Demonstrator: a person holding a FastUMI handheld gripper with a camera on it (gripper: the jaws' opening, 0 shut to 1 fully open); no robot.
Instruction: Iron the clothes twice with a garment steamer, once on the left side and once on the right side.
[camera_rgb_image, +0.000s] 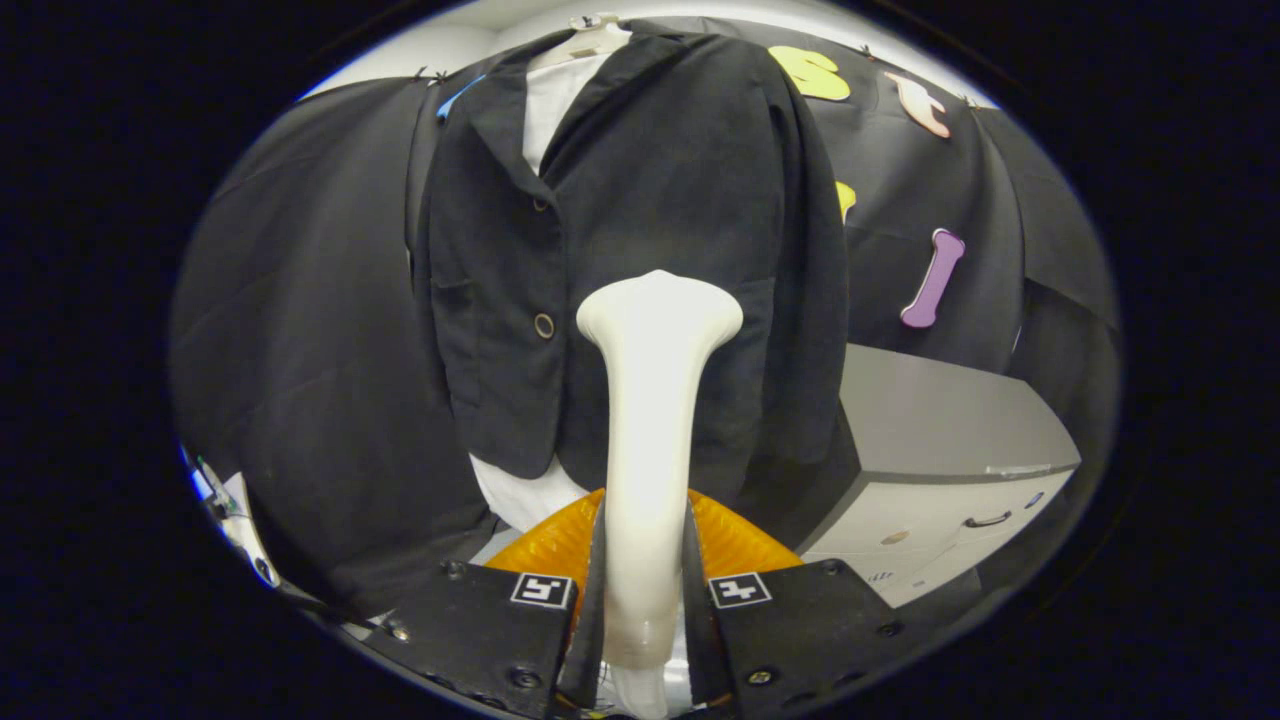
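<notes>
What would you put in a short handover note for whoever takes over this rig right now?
Gripper: shut on the white garment steamer, both fingers pressing its handle, head pointing up and forward.
Black jacket: hangs over a white shirt, just beyond the steamer head, which sits in front of the panel beside the buttons.
Grey drawer cabinet: beside the jacket.
Done: steamer picked up. How many passes are done cannot be told.
Left: finish the left and right passes.

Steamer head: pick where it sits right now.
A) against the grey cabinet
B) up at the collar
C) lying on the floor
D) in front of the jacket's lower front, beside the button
D: the white steamer, clamped between the gripper fingers, has its flared head over the black jacket beside its button.
</notes>
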